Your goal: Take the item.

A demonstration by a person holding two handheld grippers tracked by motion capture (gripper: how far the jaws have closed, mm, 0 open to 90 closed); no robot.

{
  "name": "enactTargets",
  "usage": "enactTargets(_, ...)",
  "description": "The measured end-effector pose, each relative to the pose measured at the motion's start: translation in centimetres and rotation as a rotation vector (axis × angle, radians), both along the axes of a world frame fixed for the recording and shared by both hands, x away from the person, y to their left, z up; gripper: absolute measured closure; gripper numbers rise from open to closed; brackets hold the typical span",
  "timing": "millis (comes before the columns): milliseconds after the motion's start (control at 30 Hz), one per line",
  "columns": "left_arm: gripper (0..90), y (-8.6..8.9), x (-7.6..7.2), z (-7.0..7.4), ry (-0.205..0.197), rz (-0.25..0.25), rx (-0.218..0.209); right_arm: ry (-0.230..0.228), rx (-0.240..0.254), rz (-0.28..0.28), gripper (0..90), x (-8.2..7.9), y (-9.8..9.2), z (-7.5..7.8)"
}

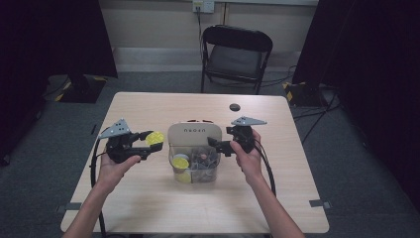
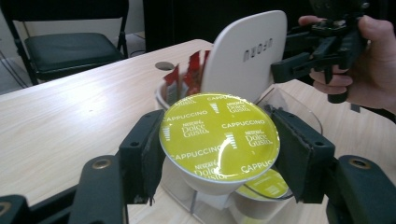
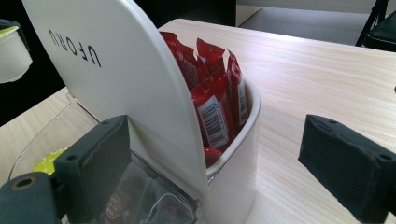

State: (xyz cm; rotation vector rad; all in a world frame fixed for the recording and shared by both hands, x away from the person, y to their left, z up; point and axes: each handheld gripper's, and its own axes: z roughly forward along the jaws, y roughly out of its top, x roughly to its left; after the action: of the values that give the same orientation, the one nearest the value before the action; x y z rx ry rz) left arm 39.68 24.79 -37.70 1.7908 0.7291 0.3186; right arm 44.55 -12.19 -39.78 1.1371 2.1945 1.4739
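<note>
My left gripper (image 1: 148, 144) (image 2: 219, 156) is shut on a coffee capsule (image 1: 154, 138) (image 2: 219, 135) with a yellow "Cappuccino" foil lid and a white cup. It holds the capsule in the air just left of the organiser. The organiser has a tall white panel (image 1: 193, 133) (image 2: 247, 56) (image 3: 116, 70), a white cup of red sachets (image 2: 184, 77) (image 3: 215, 93) and a clear bin (image 1: 198, 168). Another yellow capsule (image 1: 181, 162) (image 3: 49, 161) lies in the bin. My right gripper (image 1: 218, 145) (image 3: 219, 163) stands open at the panel's right edge, its jaws wide on either side of the sachet cup.
The light wooden table (image 1: 148, 208) has bare room in front of and beside the organiser. A small black disc (image 1: 235, 107) lies near the far edge. A black folding chair (image 1: 236, 54) stands behind the table.
</note>
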Motion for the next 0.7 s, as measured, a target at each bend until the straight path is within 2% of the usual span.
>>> enactTargets(300,37.9,1.3,0.6,-0.4,0.009,0.048,0.001,0.001,0.0,-0.001,8.5,0.0,0.0,0.0)
enactTargets(333,37.9,1.6,0.7,-0.5,0.013,0.054,0.011,0.001,-0.001,-0.001,8.5,0.0,0.0,0.0)
enactTargets(367,37.9,1.9,0.9,-0.8,0.021,0.076,0.022,0.001,-0.001,-0.001,8.5,0.0,0.0,0.0)
enactTargets(500,37.9,2.5,1.2,-1.3,0.044,0.096,0.014,0.001,0.0,-0.001,8.5,0.0,0.0,0.0)
enactTargets(533,37.9,2.9,1.5,-1.7,0.064,0.104,0.013,0.002,0.0,-0.001,8.5,0.0,0.0,0.0)
enactTargets(600,37.9,3.0,1.6,-1.8,0.065,0.109,0.014,0.002,0.0,0.0,8.5,0.0,0.0,0.0)
enactTargets(700,37.9,3.6,2.0,-2.4,0.084,0.134,0.038,0.003,-0.002,0.002,8.5,0.0,0.1,-0.1)
